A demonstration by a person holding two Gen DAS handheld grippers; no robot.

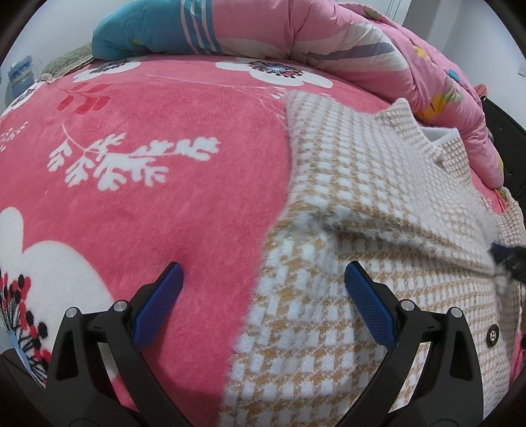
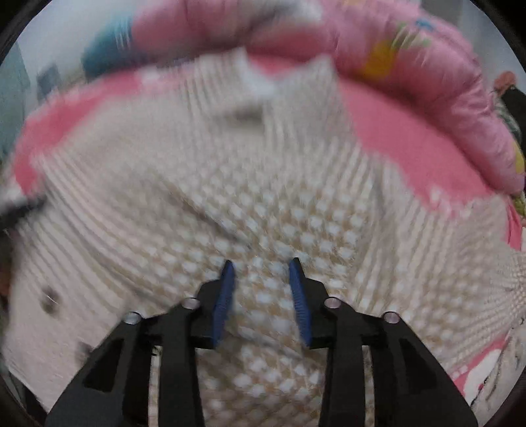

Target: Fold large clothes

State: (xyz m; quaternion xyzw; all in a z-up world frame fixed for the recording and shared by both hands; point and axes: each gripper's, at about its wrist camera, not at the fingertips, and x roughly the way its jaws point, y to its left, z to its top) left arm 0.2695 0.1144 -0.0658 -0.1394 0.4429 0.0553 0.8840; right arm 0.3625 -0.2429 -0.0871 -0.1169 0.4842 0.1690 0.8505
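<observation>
A fuzzy tan-and-white checked cardigan [image 1: 345,328] lies spread on the pink flowered blanket [image 1: 184,203], with one sleeve [image 1: 361,184] folded across its body and a dark button [image 1: 492,335] near the right edge. My left gripper [image 1: 263,267] is open wide just above the cardigan's left edge, one finger over the blanket and one over the knit, holding nothing. In the blurred right wrist view the cardigan [image 2: 269,203] fills the frame. My right gripper [image 2: 263,262] hovers over its middle with a narrow gap between the blue pads [image 2: 299,295]; nothing is pinched.
A bunched pink quilt [image 1: 328,29] with a teal striped part [image 1: 138,29] runs along the far side of the bed and curves down the right side [image 2: 427,98]. Bare blanket stretches to the left of the cardigan. Pale walls stand behind.
</observation>
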